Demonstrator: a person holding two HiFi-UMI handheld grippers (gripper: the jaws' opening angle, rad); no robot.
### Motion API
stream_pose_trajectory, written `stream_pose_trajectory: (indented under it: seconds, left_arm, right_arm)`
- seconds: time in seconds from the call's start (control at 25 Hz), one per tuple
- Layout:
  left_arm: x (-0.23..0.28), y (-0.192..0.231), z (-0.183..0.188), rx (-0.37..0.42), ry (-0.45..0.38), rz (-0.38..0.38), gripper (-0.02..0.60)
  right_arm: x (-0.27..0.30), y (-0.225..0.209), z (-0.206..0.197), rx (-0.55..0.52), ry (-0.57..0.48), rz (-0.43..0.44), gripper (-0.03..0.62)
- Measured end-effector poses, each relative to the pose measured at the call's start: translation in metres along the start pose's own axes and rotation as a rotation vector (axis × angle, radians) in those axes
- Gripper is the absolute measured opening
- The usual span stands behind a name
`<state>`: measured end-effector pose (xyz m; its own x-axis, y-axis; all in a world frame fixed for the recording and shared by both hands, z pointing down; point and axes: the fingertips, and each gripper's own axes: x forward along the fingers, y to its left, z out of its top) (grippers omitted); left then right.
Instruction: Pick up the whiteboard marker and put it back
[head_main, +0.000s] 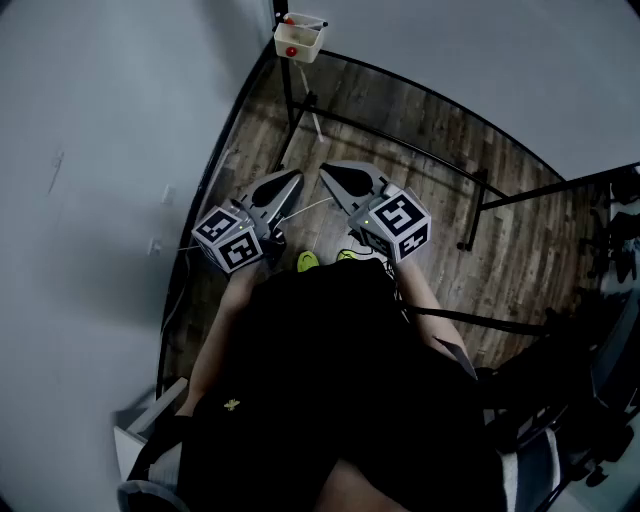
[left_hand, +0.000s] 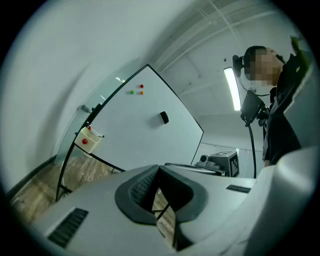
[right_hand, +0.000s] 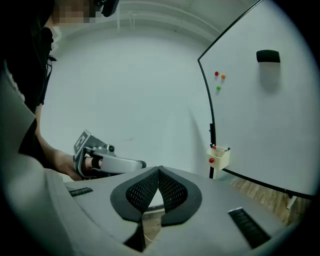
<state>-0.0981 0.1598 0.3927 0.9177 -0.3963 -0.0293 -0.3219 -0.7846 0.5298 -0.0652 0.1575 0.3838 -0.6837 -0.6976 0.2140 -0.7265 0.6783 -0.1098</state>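
Note:
A small cream marker tray (head_main: 300, 38) hangs at the lower corner of the whiteboard (left_hand: 145, 130). It has a red dot on its front, and thin pen ends poke out of its top. The same tray (left_hand: 87, 140) shows far left of the left gripper's jaws, and the tray (right_hand: 218, 157) shows to the right beyond the right gripper's. My left gripper (head_main: 287, 184) and right gripper (head_main: 333, 177) are held side by side in front of the person, well short of the tray. Both are shut with nothing between the pads.
The whiteboard carries a black eraser (right_hand: 268, 56) and small coloured magnets (right_hand: 219, 79). Its black stand legs (head_main: 400, 135) spread over the wooden floor. A grey wall (head_main: 110, 150) runs along the left. Dark furniture (head_main: 600, 330) stands at the right.

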Motion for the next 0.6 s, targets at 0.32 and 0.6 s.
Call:
stream_pose_trajectory:
  seconds: [0.32, 0.6]
  left_arm:
    - [-0.004, 0.001, -0.001, 0.005, 0.008, -0.009, -0.003]
    - [-0.015, 0.008, -0.002, -0.008, 0.000, 0.000, -0.003]
  right_arm:
    - [-0.001, -0.008, -0.002, 0.036, -0.004, -0.015, 0.005]
    - [0.000, -0.017, -0.006, 0.047, 0.015, -0.055, 0.005]
